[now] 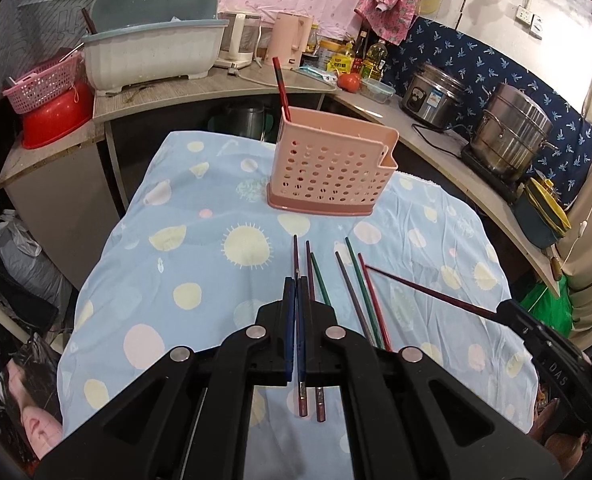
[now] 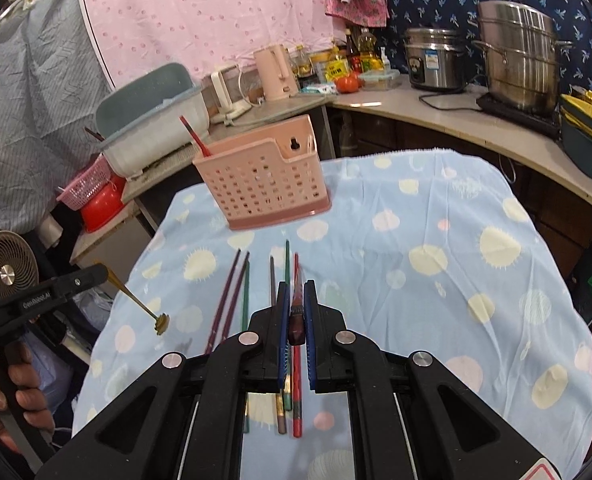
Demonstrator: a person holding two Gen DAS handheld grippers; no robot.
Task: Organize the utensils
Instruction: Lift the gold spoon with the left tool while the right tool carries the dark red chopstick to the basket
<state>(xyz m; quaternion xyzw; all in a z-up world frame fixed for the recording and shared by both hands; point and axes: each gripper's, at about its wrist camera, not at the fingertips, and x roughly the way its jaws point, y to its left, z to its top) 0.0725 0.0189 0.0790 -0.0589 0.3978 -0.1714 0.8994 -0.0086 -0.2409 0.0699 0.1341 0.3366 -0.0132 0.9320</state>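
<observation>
A pink perforated utensil holder (image 1: 332, 168) (image 2: 263, 176) stands upright at the far end of the cloth-covered table (image 1: 199, 264), with one red chopstick (image 1: 279, 84) (image 2: 193, 134) leaning in it. Several chopsticks (image 1: 360, 292) (image 2: 231, 296) lie side by side on the cloth in front of it. My left gripper (image 1: 296, 280) (image 2: 95, 274) is shut on a thin gold utensil (image 2: 135, 298), which hangs above the table's left side. My right gripper (image 2: 296, 286) (image 1: 508, 306) is shut on a dark red chopstick (image 1: 428, 290) (image 2: 296, 320), held above the row.
A curved counter (image 2: 436, 116) wraps behind the table. It carries a grey dish tub (image 1: 151, 52), a pink kettle (image 2: 275, 72), bottles, a rice cooker (image 2: 436, 60) and a steel steamer pot (image 2: 520, 52). A pink basket on a red bowl (image 1: 55, 112) and a small fan (image 2: 11, 272) stand at the left.
</observation>
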